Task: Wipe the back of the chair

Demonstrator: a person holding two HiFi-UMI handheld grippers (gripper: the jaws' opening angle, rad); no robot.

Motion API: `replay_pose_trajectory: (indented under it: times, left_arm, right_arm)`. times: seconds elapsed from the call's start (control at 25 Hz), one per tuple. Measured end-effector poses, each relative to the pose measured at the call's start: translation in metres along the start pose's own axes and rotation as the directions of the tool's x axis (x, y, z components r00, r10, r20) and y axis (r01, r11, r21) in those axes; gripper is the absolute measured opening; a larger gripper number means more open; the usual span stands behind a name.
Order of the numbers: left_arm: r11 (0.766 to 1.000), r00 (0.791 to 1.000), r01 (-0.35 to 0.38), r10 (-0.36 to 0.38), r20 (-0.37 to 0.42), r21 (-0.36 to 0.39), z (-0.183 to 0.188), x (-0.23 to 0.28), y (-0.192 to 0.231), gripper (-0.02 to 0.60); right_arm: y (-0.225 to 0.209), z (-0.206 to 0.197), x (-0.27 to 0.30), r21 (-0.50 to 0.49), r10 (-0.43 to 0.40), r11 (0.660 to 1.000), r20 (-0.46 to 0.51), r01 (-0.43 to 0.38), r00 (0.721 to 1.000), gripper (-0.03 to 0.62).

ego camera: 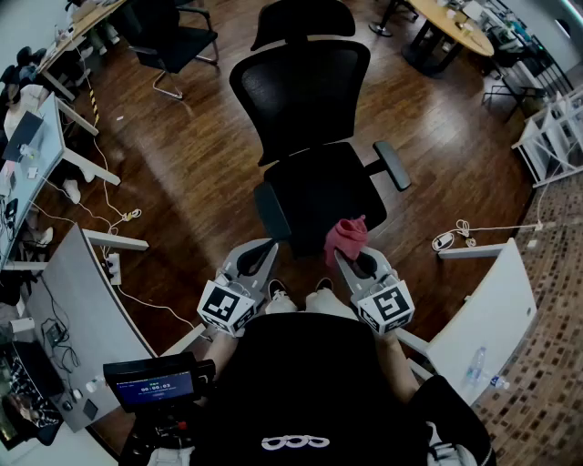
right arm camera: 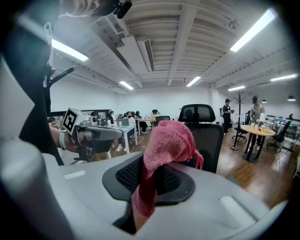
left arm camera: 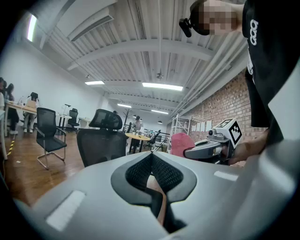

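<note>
The black mesh office chair (ego camera: 301, 91) faces me, its seat (ego camera: 323, 187) just in front of both grippers and its headrest (ego camera: 305, 20) farthest away. My right gripper (ego camera: 346, 257) is shut on a pink cloth (ego camera: 346, 238), which bunches above the jaws over the seat's front edge. In the right gripper view the cloth (right arm camera: 166, 145) hangs down between the jaws, with the chair back (right arm camera: 208, 140) behind it. My left gripper (ego camera: 262, 249) is shut with nothing in it, near the seat's front left corner. The chair back (left arm camera: 101, 145) shows ahead in the left gripper view.
White desks stand at the left (ego camera: 46, 155) and lower right (ego camera: 483, 309), close beside me. A second black chair (ego camera: 168, 41) stands at the back left and a round table (ego camera: 455, 23) at the back right. Cables (ego camera: 109, 218) and a power strip (ego camera: 446, 241) lie on the wooden floor.
</note>
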State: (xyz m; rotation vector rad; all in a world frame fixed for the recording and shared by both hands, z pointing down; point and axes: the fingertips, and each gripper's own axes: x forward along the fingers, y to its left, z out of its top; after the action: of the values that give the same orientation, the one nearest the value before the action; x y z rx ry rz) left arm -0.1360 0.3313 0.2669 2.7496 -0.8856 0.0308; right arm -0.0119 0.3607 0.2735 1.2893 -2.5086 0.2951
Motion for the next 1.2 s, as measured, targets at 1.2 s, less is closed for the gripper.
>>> replay_pose_trajectory:
  times: [1.2]
  left_arm:
    - [0.985,0.981,-0.165,0.169,-0.098,0.050,0.018,0.190,0.058,-0.012]
  right_arm:
    - [-0.198,0.026,0.081,-0.042,0.224,0.974,0.024,-0.223,0.974,0.051]
